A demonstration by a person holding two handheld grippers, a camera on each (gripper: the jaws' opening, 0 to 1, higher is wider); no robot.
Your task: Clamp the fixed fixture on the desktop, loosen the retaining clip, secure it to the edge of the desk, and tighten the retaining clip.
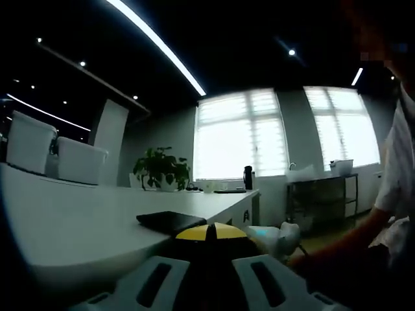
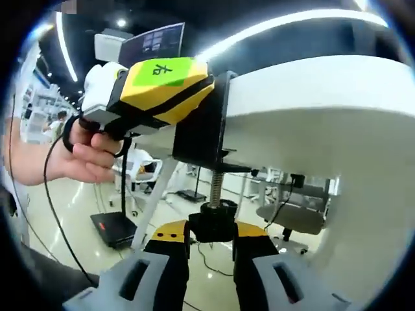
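So in the left gripper view, the left gripper point(image 1: 211, 269) pokes up from the bottom, its jaws set a little apart around something dark that I can't make out, right at the edge of the white desk point(image 1: 78, 220). A flat black plate of the clamp fixture point(image 1: 170, 221) lies on the desktop just beyond it, and a potted plant point(image 1: 162, 170) sits further back near the windows. A person's arm point(image 1: 353, 236) reaches in from the right. Over in the right gripper view we're looking up at the desk from underneath: the black clamp fixture point(image 2: 201, 126) hugs the desk edge point(image 2: 311, 91), its threaded screw point(image 2: 216, 184) hanging down to a black knob point(image 2: 212, 219). The right gripper point(image 2: 211, 259) has its jaws pinched on that knob. The other gripper, with a green label, is held in a hand point(image 2: 87, 152) and pressed against the bracket's side.
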